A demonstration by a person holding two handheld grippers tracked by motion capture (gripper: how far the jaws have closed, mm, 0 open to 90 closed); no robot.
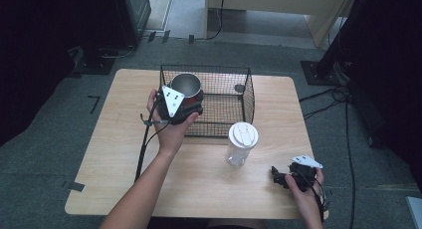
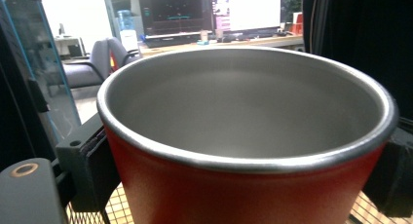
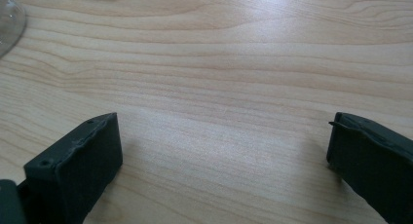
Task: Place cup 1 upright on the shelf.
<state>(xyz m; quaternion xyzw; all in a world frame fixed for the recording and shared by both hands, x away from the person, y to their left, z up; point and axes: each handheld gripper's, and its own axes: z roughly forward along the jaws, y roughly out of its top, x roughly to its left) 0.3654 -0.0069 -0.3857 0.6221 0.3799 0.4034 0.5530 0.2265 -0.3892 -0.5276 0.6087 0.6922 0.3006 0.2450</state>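
A light wooden table [image 1: 124,154] is standing on grey carpet, with dark equipment stands around it and a desk with lit monitors [image 2: 209,12] showing beyond in the left gripper view. The left gripper [image 1: 185,103] is clamping its jaws on either side of a red metal mug [image 1: 187,88] with a steel lining, holding it upright, mouth opening straight up, at the 9 o'clock end of a black wire basket [image 1: 246,97]. At 5 o'clock, the right gripper [image 1: 279,175] is resting low over bare wood, jaws spread wide on nothing. A clear white-lidded bottle [image 1: 242,143] is standing between them.
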